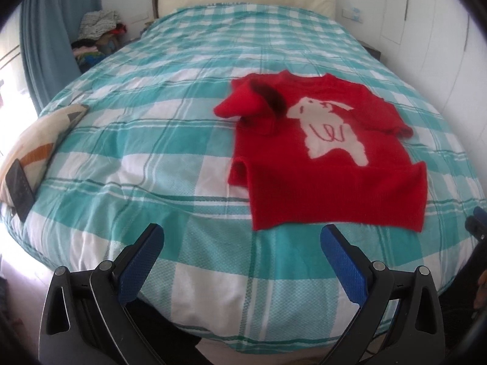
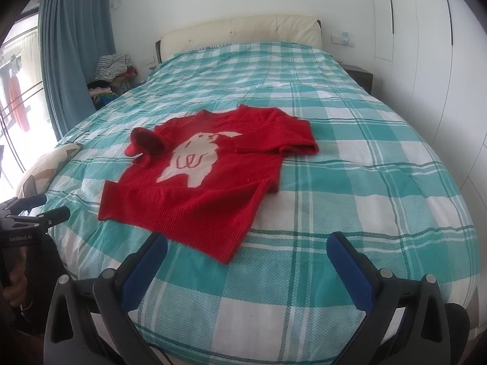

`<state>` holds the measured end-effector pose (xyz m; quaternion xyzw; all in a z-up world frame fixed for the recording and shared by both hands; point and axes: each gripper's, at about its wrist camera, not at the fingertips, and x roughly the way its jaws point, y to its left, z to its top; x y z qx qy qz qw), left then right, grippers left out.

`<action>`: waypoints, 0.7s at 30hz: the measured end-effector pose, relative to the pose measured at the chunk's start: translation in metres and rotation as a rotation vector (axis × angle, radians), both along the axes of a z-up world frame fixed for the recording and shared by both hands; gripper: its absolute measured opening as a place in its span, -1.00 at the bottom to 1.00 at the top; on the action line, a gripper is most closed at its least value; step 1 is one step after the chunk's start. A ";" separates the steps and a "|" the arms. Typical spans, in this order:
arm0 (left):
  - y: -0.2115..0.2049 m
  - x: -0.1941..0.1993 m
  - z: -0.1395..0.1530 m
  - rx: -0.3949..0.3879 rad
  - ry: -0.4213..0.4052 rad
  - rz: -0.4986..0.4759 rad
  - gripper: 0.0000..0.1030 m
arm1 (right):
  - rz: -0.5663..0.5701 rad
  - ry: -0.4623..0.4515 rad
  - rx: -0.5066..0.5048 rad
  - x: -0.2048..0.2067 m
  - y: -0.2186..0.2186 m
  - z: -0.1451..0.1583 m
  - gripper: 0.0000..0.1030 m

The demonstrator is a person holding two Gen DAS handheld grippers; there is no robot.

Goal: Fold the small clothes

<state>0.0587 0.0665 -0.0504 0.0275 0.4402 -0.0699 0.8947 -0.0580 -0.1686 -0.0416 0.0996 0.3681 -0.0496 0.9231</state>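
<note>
A bedroom: a bed (image 1: 188, 140) under a teal-and-white checked cover fills both views, with a cream headboard (image 2: 243, 29), a blue curtain (image 2: 76, 48) and white wardrobe doors behind.

The left gripper (image 1: 242, 240) hangs over the near edge of the bed with its jaws spread wide and nothing between them. The right gripper (image 2: 246, 248) is the same: jaws wide apart, empty. Each also shows at the edge of the other's view.

The red sweater (image 1: 328, 164), with a white animal shape on its chest, lies face up just ahead of the jaws. From the left gripper it sits forward and toward the right finger, its hem close beyond that fingertip. From the right gripper it sits forward and toward the left finger, a hem corner reaching nearly between the tips. Both sleeves are turned in across the body; one cuff (image 2: 146, 143) stands up in a loose curl.

Risks, as I judge them: the knit is thick and springy, so a pinch may take only the top layer, or catch the bed cover beneath and drag it. The curled cuff could flop open when the hem is lifted, spoiling the fold. Uneven lifting by the two sides would skew it.

No basket or box is in view; a heap of clothes (image 2: 111, 67) sits beside the curtain, and what holds it I cannot tell.
</note>
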 end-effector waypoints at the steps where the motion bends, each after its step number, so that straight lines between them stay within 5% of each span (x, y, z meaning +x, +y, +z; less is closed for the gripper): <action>1: 0.007 0.009 -0.008 -0.017 0.013 0.009 0.99 | 0.001 0.032 0.044 0.005 -0.007 -0.013 1.00; 9: -0.027 0.065 -0.067 -0.045 0.145 -0.132 0.92 | 0.116 0.089 0.184 0.053 -0.011 -0.068 1.00; 12: -0.037 0.071 -0.075 -0.042 0.161 -0.144 0.30 | 0.121 0.066 0.191 0.070 -0.010 -0.075 0.90; 13: -0.037 0.072 -0.076 -0.057 0.161 -0.147 -0.03 | 0.140 0.060 0.213 0.075 -0.009 -0.078 0.78; 14: -0.038 0.071 -0.076 -0.070 0.165 -0.150 -0.62 | 0.162 0.076 0.230 0.080 -0.008 -0.081 0.30; 15: -0.038 0.071 -0.077 -0.078 0.177 -0.160 -0.92 | 0.169 0.104 0.230 0.085 -0.006 -0.085 -0.30; 17: -0.034 0.062 -0.069 -0.068 0.163 -0.154 -0.94 | 0.158 0.127 0.230 0.085 -0.008 -0.086 -0.93; 21: -0.003 0.027 -0.040 -0.179 0.198 -0.176 -0.95 | 0.178 0.134 0.251 0.058 -0.017 -0.054 -0.93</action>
